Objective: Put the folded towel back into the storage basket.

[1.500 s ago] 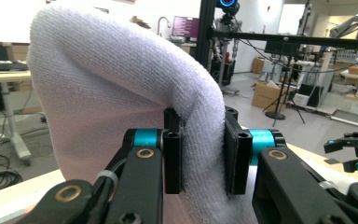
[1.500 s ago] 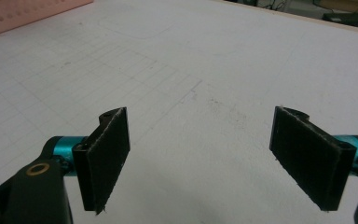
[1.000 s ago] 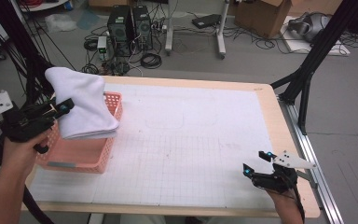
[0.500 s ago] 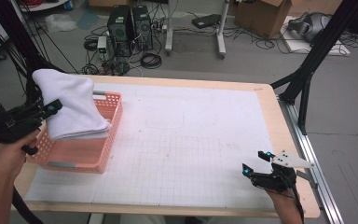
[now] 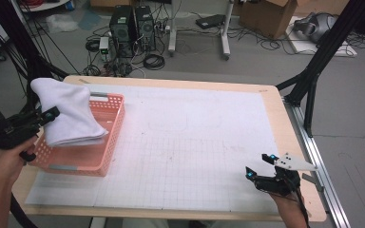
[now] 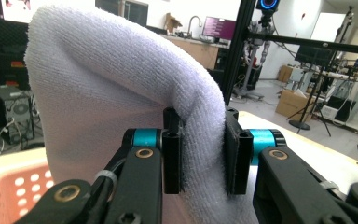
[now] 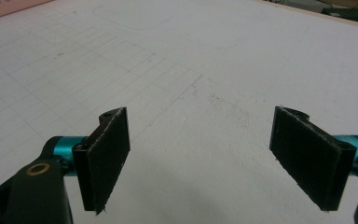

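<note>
folded white terry towel [image 5: 69, 111] draped over the near-left rim of the pink perforated plastic basket [image 5: 105, 154], long axis running back-left. pinched at its near edge by the left tongs [image 6: 200, 156]. right tongs [image 7: 214, 158] spread wide, idle over the gridded worktop [image 5: 195, 142], well apart.

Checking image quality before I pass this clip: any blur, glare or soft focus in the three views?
High view: even light, no glare, slightly soft; white towel and pink basket read clearly. Left gripper view: towel weave sharp near the left gripper, background lab bright and softer. Right gripper view: right gripper pads reasonably sharp, faint shadows on the gridded mat.
</note>
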The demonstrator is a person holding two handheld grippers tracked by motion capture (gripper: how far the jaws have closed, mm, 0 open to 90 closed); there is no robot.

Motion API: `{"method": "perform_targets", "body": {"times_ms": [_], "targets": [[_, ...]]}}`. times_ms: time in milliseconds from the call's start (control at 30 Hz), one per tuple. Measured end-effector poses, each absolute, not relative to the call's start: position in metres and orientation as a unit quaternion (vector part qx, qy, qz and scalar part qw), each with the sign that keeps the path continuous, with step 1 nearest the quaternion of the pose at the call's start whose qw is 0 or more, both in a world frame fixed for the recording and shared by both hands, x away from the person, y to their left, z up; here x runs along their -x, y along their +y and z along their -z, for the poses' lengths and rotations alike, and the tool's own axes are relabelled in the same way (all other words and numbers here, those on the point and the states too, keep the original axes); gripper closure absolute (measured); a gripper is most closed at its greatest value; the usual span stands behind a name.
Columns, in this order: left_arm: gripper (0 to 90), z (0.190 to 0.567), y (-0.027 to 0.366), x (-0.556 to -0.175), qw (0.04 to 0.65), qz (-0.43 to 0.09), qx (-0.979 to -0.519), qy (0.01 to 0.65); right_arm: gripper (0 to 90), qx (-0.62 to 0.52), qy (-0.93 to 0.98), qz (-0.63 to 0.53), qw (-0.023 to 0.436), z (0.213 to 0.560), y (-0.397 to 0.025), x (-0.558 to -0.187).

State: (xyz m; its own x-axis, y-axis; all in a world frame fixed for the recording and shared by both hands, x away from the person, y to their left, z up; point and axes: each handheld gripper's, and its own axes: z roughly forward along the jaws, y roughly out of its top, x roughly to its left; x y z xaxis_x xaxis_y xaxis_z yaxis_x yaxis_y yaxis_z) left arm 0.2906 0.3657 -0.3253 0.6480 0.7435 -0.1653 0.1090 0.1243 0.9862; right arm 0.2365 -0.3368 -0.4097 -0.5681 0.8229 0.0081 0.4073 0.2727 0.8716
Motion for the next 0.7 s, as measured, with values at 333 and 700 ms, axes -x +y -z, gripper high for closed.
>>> {"method": "perform_targets", "body": {"times_ms": [333, 700], "targets": [[72.7, 0.35, 0.373, -0.299, 0.662, -0.224, -0.615, 0.366, 18.9, -0.403, 0.764, -0.447, 0.233, 0.41, -0.335, -0.237], [72.0, 0.37, 0.384, -0.299, 0.652, -0.209, -0.619, 0.385, 18.9, -0.403, 0.766, -0.441, 0.236, 0.412, -0.334, -0.237]]}}
